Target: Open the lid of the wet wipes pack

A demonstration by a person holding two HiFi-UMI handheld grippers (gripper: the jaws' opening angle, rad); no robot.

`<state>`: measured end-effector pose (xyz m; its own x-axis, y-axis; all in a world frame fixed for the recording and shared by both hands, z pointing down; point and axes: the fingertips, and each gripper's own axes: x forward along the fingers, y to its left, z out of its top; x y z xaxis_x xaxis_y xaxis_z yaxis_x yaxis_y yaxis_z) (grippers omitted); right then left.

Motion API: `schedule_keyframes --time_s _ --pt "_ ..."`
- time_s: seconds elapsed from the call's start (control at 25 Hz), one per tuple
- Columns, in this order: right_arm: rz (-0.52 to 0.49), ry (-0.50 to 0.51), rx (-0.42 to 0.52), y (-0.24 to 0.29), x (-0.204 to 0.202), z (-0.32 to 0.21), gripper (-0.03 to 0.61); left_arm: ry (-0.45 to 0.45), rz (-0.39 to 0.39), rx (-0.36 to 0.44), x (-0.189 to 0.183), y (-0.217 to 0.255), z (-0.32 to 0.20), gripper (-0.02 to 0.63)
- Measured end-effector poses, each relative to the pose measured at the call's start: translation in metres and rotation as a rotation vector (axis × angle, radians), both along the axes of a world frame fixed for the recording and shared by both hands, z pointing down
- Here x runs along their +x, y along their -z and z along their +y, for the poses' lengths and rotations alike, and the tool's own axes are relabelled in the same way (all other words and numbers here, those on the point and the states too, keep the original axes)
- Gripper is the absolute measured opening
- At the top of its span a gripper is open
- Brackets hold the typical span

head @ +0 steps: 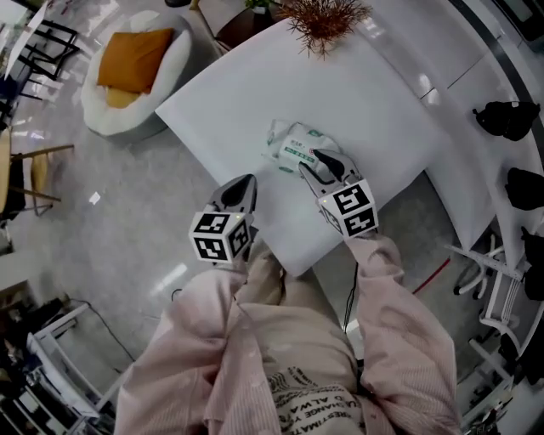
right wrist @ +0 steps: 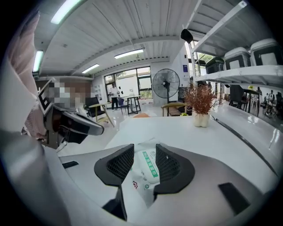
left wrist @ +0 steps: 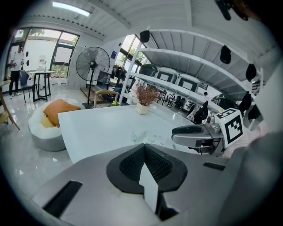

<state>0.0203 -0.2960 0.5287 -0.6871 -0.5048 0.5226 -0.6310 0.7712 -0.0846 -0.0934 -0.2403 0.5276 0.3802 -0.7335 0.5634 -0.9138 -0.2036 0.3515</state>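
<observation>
The wet wipes pack (head: 296, 146), white with green print, lies flat on the white table (head: 255, 93) with its lid down. My right gripper (head: 318, 163) hovers at the pack's near end with its jaws open. In the right gripper view the pack (right wrist: 148, 167) shows through the gap between the pads, and I cannot tell whether they touch it. My left gripper (head: 245, 185) hangs over the table's near-left part, apart from the pack, its jaws shut on nothing. The left gripper view shows the closed pads (left wrist: 132, 165), with the pack (left wrist: 148, 137) beyond them and the right gripper (left wrist: 194, 132) beside it.
A vase of dried red branches (head: 323, 21) stands at the table's far end. On the floor to the left sits a white beanbag with an orange cushion (head: 132, 72). The table's near corner (head: 293, 268) is just in front of me. White shelving (head: 510, 119) runs along the right.
</observation>
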Motion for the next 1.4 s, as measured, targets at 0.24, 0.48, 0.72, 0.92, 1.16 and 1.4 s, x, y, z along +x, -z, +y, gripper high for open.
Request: schedule_keyframes --time_s 0.24,0.48,0.72,0.92,1.16,1.4 --pt "0.114 0.102 0.038 -0.029 -0.017 0.003 0.146 -0.061 0.011 -0.037 0.011 -0.036 -0.017 0.000" --pt "0.237 0.189 0.086 -0.055 -0.024 0.001 0.145 -0.081 0.034 -0.065 0.018 -0.065 -0.034 0.000" --pt "0.299 0.194 0.129 -0.065 -0.023 -0.005 0.133 -0.093 0.072 -0.078 0.027 -0.081 -0.044 0.000" --pt "0.368 0.234 0.170 -0.072 -0.026 -0.004 0.125 -0.118 0.087 -0.088 0.034 -0.087 -0.048 0.000" --pt "0.340 0.226 0.129 -0.076 -0.027 -0.004 0.117 -0.137 0.099 -0.111 0.035 -0.091 -0.050 0.000" --pt "0.288 0.222 0.048 -0.075 -0.025 -0.006 0.114 -0.147 0.099 -0.122 0.035 -0.093 -0.051 0.000"
